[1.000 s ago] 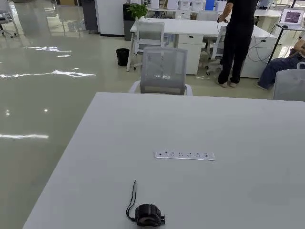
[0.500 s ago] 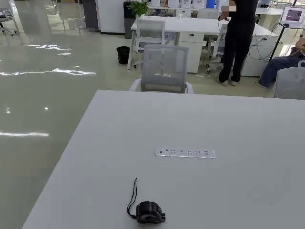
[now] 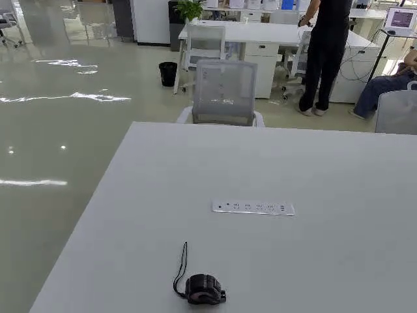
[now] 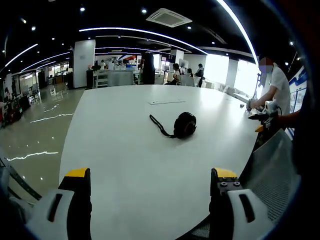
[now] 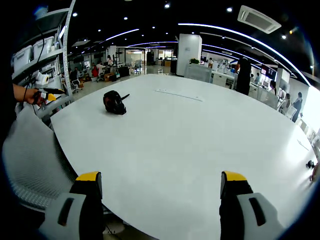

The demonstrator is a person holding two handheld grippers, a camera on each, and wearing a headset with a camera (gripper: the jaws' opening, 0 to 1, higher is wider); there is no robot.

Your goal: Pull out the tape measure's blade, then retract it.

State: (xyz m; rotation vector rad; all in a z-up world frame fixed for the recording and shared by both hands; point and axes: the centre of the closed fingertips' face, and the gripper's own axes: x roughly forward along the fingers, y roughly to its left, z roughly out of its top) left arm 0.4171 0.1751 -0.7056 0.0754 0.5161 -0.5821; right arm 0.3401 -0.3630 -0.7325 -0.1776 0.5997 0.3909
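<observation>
Now the tape measure (image 3: 204, 289) lies on the white bench (image 3: 273, 163), close to the near edge, and nothing is touching it. No blade is sticking out of it. Its thin black strap (image 3: 180, 267) runs from the body toward the far side of the bench. A flat white power strip (image 3: 253, 208) lies over there, well apart from it.

The left gripper (image 4: 151, 173) has its jaws spread wide with nothing between them. In the left gripper view the tape measure sits ahead of the jaws, a little to the right of the middle. The strap trails off to the left. The right gripper (image 5: 162, 176) also has its jaws spread wide and bare. In the right gripper view the tape measure is far off, up and to the left, with lots of bare bench in between.

So I think the left gripper is the nearer one. It looks best placed to go forward and take hold of the body. The right one would then have to come across to catch the blade tip. Which side of the body the blade comes out of is too small to tell
</observation>
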